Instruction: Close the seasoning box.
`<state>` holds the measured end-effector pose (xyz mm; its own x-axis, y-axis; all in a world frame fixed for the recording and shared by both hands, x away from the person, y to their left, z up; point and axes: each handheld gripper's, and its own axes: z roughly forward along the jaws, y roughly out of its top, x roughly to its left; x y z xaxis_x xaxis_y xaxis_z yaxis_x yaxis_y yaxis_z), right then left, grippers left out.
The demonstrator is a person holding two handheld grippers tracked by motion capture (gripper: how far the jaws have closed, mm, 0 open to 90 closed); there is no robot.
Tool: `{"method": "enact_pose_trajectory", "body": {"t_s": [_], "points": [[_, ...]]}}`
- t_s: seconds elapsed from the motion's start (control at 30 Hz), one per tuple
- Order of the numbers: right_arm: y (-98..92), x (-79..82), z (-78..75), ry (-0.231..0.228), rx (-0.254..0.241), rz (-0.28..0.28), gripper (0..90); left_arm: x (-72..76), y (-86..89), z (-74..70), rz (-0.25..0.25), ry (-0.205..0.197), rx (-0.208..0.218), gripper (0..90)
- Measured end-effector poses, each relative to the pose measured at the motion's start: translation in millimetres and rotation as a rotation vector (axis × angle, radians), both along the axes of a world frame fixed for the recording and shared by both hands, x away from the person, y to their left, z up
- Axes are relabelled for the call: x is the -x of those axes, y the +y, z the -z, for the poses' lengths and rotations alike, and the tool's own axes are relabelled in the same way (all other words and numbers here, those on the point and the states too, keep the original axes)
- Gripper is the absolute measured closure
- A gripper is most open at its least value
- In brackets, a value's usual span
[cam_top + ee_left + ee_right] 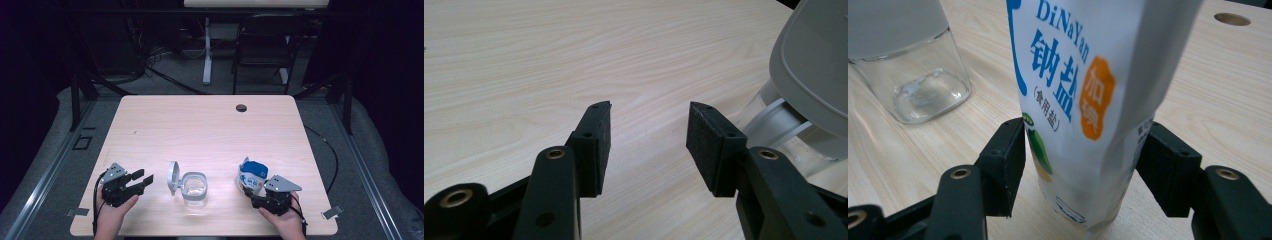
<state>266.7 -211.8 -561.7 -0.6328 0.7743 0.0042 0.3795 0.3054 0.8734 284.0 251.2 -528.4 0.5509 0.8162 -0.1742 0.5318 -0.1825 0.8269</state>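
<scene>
Pale wood-grain table [210, 125], one, with one dark round hole [241, 108] near the far edge. On it: one clear glass jar [194, 188], its grey hinged lid [173, 177] swung up on the left side, and one white and blue salt pouch [252, 176] standing upright toward the right. Two grippers, one per hand. Left gripper [143, 180] near the front left edge, jaws spread wide and empty over bare wood, just left of the jar lid [819, 65]. Right gripper [1080, 160] near the front right edge, jaws set either side of the pouch's [1088, 100] base, a slim gap showing at each pad, not closed on it. Jar [913, 65] well apart from the pouch. Far half of the table bare and wide open; tighter room along the front edge.
</scene>
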Motion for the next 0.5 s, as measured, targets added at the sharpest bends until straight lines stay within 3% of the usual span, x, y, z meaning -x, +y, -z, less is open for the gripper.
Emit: {"method": "enact_pose_trajectory", "body": {"t_s": [0.5], "points": [[2.1,-2.0,10.7,0.002,0.005,0.006,38.7,-0.3,-1.0,0.6,-0.001,-0.008,0.002,52.7]]}}
